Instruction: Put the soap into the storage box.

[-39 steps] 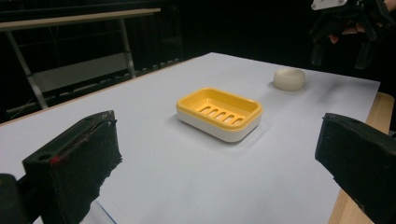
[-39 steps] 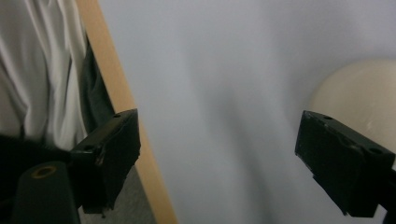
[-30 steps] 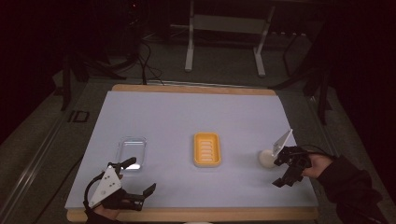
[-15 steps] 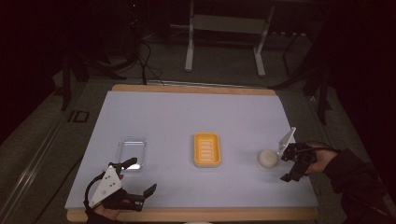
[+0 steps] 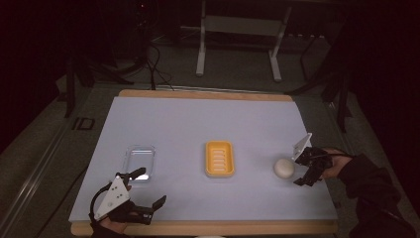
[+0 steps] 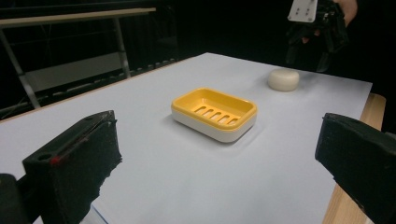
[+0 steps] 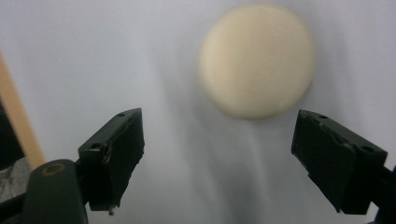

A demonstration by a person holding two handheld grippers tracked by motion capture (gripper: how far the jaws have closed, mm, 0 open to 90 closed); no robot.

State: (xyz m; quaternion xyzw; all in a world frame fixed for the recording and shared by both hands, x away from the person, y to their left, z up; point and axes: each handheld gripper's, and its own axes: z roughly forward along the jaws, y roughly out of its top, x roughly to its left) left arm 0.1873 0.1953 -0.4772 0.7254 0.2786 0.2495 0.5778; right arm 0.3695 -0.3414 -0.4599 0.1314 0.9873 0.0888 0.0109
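A round cream bar of soap [image 5: 284, 168] [image 6: 283, 79] [image 7: 256, 60] lies on the white table, to the right of a yellow soap dish [image 5: 219, 158] [image 6: 214, 113]. My right gripper [image 5: 300, 171] [image 7: 233, 158] [image 6: 310, 42] hovers just right of the soap. Its jaws are open and have just been closing, with nothing between them; the soap sits just beyond their tips. My left gripper [image 5: 151, 186] [image 6: 215, 177] rests open and empty near the front left edge, pointing toward the dish.
A clear plastic tray [image 5: 139, 157] lies left of the dish, close to the left gripper. The table's wooden rim [image 5: 208, 228] runs along the front. A metal stand [image 5: 237, 29] is on the floor beyond the far edge.
My right gripper has shifted slightly toward the far side next to the soap, and its jaws look narrower. The soap and the left gripper have stayed where they were.
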